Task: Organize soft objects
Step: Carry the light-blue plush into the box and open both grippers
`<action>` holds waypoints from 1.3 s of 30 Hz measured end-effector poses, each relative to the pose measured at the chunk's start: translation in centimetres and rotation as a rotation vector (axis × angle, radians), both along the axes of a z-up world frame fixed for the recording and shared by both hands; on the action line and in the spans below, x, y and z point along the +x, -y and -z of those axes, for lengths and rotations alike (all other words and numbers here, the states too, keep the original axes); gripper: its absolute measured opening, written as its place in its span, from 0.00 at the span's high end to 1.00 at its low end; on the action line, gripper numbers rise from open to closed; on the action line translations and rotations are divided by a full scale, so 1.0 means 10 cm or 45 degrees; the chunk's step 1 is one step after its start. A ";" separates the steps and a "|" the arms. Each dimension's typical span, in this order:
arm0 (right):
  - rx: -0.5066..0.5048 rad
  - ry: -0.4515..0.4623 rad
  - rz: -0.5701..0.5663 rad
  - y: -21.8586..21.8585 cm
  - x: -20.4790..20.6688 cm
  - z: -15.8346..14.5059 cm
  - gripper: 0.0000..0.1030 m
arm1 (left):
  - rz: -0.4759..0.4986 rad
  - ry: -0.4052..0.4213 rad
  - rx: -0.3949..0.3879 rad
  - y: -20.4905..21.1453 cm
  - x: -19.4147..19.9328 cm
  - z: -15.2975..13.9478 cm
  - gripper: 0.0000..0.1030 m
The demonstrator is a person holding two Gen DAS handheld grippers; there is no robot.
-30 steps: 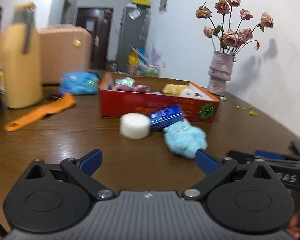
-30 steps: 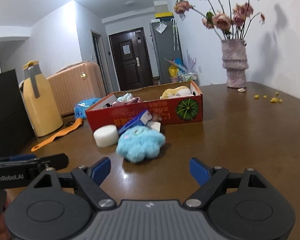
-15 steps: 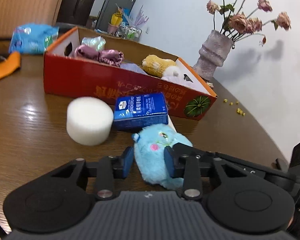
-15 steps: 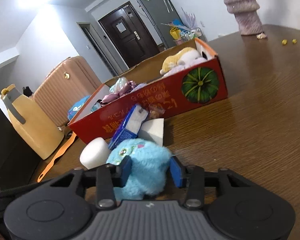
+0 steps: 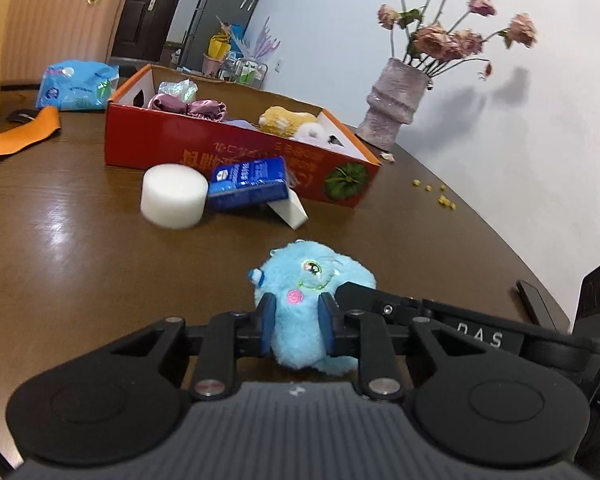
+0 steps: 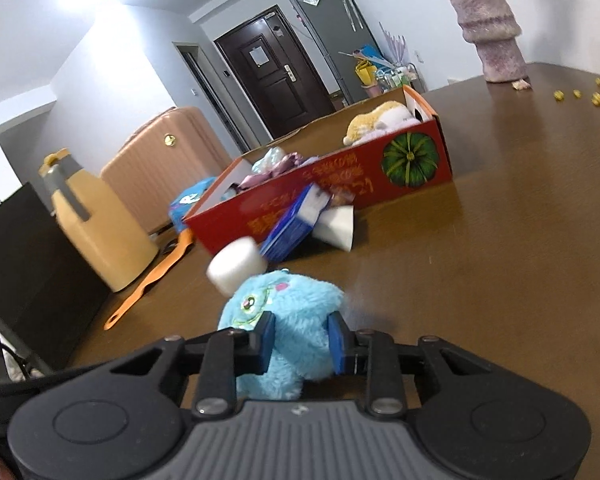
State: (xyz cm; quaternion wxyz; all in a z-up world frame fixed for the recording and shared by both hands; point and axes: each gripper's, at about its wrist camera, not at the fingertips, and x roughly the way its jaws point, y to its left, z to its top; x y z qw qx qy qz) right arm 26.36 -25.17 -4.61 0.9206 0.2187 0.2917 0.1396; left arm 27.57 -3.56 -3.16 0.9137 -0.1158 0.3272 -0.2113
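The left gripper (image 5: 297, 330) has its blue pads pressed into both sides of the blue plush toy (image 5: 314, 280), and the jaws are closing more on it. The right gripper (image 6: 302, 340) squeezes the same toy (image 6: 284, 304) from the other side, its jaws closing too, w/ the fur bulging between the pads. So both grippers are clamped on one toy, which sits near the front edge of the brown wooden table (image 5: 80, 248), face side up.

Just behind the toy, toward the table's middle, stand a white foam cylinder (image 5: 173, 195), a blue tissue pack (image 5: 247, 184) leaning on a white wedge sponge (image 5: 290, 210); the pack touches the cylinder. Behind these is the red cardboard box (image 5: 228, 152) w/ a green pumpkin print, open on top. Inside I see a yellow plush (image 5: 284, 120), purple satin cloth (image 5: 196, 107) and a shiny wrapped item, not clear what.

Near the left edge of the table lie an orange flat tool (image 5: 16, 136) and a blue plastic packet (image 5: 78, 85). In the right wrist view a yellow jug (image 6: 96, 224) stands there also. At the far right edge is a grey-pink vase (image 5: 396, 108) w/ dried roses, and some yellow crumbs (image 5: 436, 194) nearby.
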 end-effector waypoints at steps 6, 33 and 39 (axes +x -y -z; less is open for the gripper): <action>-0.020 0.128 0.005 -0.06 -0.46 -0.27 0.74 | -0.001 0.123 -0.001 -0.02 -0.43 -0.28 0.77; 0.036 0.227 0.012 0.30 2.16 -1.58 0.75 | 0.075 0.313 -0.059 0.12 2.23 -1.44 0.77; -0.007 0.010 0.045 0.15 3.37 -1.14 0.75 | 0.014 0.117 -0.046 0.07 3.31 -0.93 0.77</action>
